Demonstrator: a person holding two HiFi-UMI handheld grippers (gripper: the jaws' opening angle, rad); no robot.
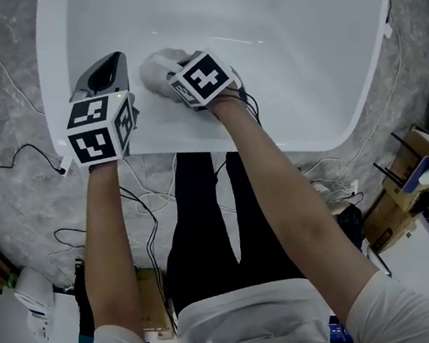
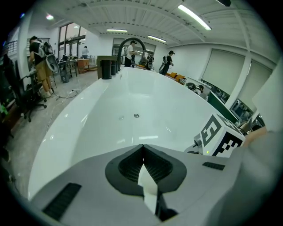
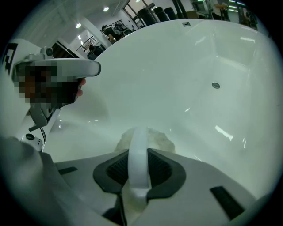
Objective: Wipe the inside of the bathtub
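Observation:
The white bathtub [image 1: 283, 44] fills the top of the head view, and I lean over its near end. My right gripper [image 1: 171, 76] is inside the tub, shut on a white cloth [image 1: 154, 65] that presses on the sloped near wall. In the right gripper view the cloth [image 3: 160, 139] bulges past the shut jaws of the right gripper [image 3: 139, 142], against the tub wall [image 3: 177, 66]. My left gripper [image 1: 106, 69] hovers above the tub's near rim, to the left of the cloth. Its jaws are shut, with a thin white sliver at their seam on the left gripper [image 2: 142, 151].
The drain [image 2: 136, 115] lies on the tub floor ahead. A black arched faucet [image 2: 132, 41] and a dark bin [image 2: 106, 69] stand at the far end. Cables [image 1: 24, 151] run over the grey floor by the tub, and cardboard boxes [image 1: 408, 186] sit at right.

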